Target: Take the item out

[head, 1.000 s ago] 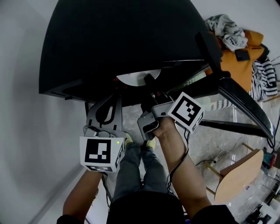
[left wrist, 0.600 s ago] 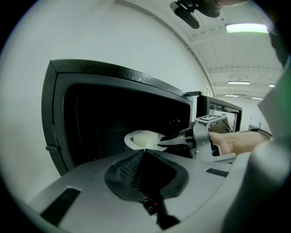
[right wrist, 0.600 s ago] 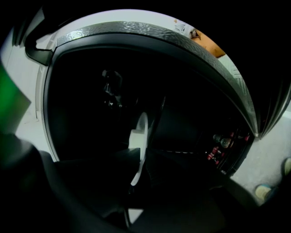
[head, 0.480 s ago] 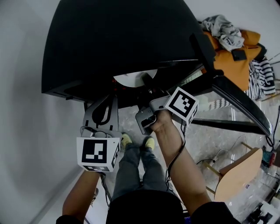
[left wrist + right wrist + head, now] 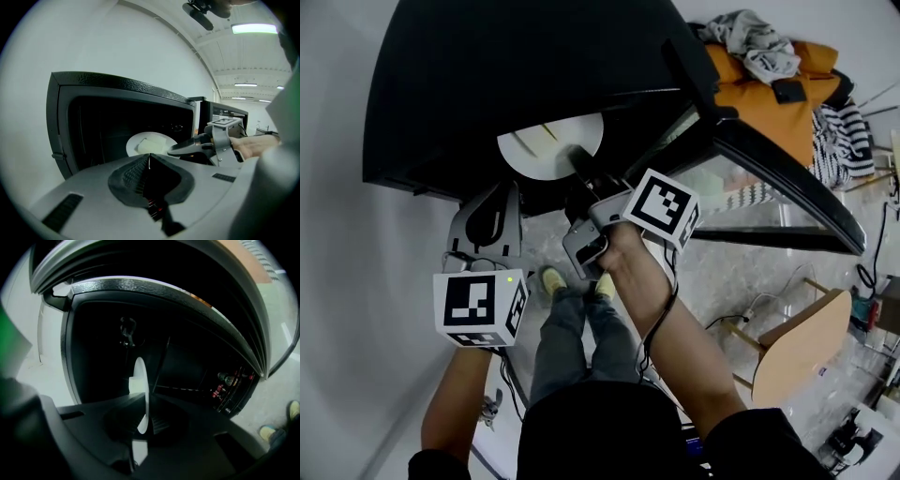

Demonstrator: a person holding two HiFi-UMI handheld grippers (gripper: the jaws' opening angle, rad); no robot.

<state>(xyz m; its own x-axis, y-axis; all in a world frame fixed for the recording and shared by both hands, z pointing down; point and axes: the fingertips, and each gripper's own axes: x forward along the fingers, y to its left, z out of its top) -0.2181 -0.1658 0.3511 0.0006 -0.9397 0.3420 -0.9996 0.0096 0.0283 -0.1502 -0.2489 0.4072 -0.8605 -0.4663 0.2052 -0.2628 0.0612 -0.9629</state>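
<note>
Holds the right gripper (image 5: pixel 584 167) at the mouth of a black, box-shaped microwave oven (image 5: pixel 534 75), clenched on the near rim of a round white ceramic plate (image 5: pixel 546 150). Has just been drawing those jaws together, with the plate's thin edge caught between them; in the right gripper view, shows that edge as a white sliver running edge-on between the two dark pads. Bears on the plate, just beyond the jaw tips, a pale cream rectangular block of food (image 5: pixel 152 145), lying near the plate's middle. Leaves unclear whether the plate rests on the oven floor or hangs lifted off it. Holds the left gripper (image 5: pixel 495 202) just to the left of the right one and outside the oven, jaws pressed shut on nothing, tips meeting in a thin seam. Aims it at the open cavity, with the plate ahead of and slightly above the closed tips and the right gripper ahead to its right. To the right of the right gripper, the oven's dark glass-paned door (image 5: pixel 787 178), swung wide open. Beyond that door, farther right, an orange bundle (image 5: pixel 769 89) topped with crumpled grey cloth (image 5: pixel 750 47), and nearer the person a round light-wood stool seat (image 5: pixel 797 347). Beneath both grippers, grey-trousered legs (image 5: pixel 572 347) and yellow shoes (image 5: pixel 553 278) on a pale mottled floor (image 5: pixel 741 281).
</note>
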